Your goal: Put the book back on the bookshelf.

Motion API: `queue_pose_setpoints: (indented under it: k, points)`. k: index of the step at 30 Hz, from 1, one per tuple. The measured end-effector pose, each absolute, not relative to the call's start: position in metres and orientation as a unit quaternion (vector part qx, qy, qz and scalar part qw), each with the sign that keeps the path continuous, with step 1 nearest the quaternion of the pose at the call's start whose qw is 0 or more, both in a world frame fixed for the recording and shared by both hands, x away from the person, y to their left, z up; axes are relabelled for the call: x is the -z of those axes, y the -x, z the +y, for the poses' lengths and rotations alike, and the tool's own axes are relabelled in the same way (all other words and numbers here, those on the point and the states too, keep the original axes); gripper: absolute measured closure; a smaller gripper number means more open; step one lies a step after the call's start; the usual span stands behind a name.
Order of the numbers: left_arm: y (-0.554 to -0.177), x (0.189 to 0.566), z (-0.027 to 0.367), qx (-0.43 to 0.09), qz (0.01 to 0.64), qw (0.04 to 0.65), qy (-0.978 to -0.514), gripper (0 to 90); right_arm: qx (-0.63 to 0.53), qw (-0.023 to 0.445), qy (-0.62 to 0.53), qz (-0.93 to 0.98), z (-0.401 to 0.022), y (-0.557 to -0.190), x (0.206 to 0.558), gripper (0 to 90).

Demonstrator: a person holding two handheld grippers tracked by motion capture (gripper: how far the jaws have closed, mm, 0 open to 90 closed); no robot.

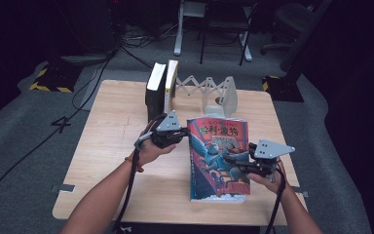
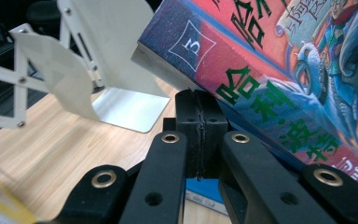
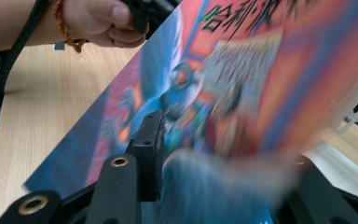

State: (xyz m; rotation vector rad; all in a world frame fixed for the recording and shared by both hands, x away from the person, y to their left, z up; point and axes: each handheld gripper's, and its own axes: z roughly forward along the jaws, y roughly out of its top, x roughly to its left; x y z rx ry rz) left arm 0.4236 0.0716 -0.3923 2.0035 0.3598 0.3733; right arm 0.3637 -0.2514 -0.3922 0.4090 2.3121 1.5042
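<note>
Two books (image 1: 161,87) upright behind, w/ bookend (image 1: 226,95).

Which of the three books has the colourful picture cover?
The big book between the two grippers, nearer the person, with a red and blue picture cover. The other two books stand upright together at the table's far edge.

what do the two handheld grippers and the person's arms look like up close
Both the left gripper and the right gripper are black, each topped by a grey three-cornered plate, with a black cable trailing back along the forearm. Their jaws are matte black bars set with brass-ringed holes. The forearms are bare, no sleeves; an orange beaded bracelet circles the left wrist.
</note>
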Motion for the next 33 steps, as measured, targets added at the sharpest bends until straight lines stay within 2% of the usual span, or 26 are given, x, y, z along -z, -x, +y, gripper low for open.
queue_pose_setpoints:
  k: [1,2,3,6,14,18,24,33]
  points:
    - [-0.423,0.392,0.07,-0.152,0.147,0.512,-0.832,89.5,-0.532,0.168,-0.149,0.817,-0.251,-0.367,0.39,61.8]
    - [-0.423,0.392,0.069,-0.153,0.145,0.509,-0.834,89.5,-0.527,0.162,-0.155,0.819,-0.251,-0.37,0.387,70.2]
    - [-0.423,0.393,0.068,-0.152,0.147,0.509,-0.835,89.5,-0.521,0.162,-0.156,0.824,-0.251,-0.372,0.384,74.8]
    - [-0.426,0.395,0.072,-0.146,0.157,0.513,-0.831,89.5,-0.514,0.169,-0.153,0.827,-0.249,-0.371,0.381,80.9]
    - [-0.427,0.387,0.074,-0.157,0.162,0.519,-0.825,88.0,-0.526,0.216,-0.156,0.808,-0.247,-0.364,0.38,85.1]
    - [-0.426,0.391,0.077,-0.169,0.173,0.512,-0.824,81.4,-0.528,0.233,-0.155,0.802,-0.245,-0.362,0.379,85.2]
    - [-0.419,0.415,0.082,-0.139,0.186,0.515,-0.825,72.7,-0.52,0.239,-0.147,0.807,-0.241,-0.36,0.383,85.2]
    - [-0.395,0.464,0.067,-0.071,0.181,0.45,-0.872,45.5,-0.515,0.238,-0.151,0.81,-0.238,-0.362,0.384,85.2]
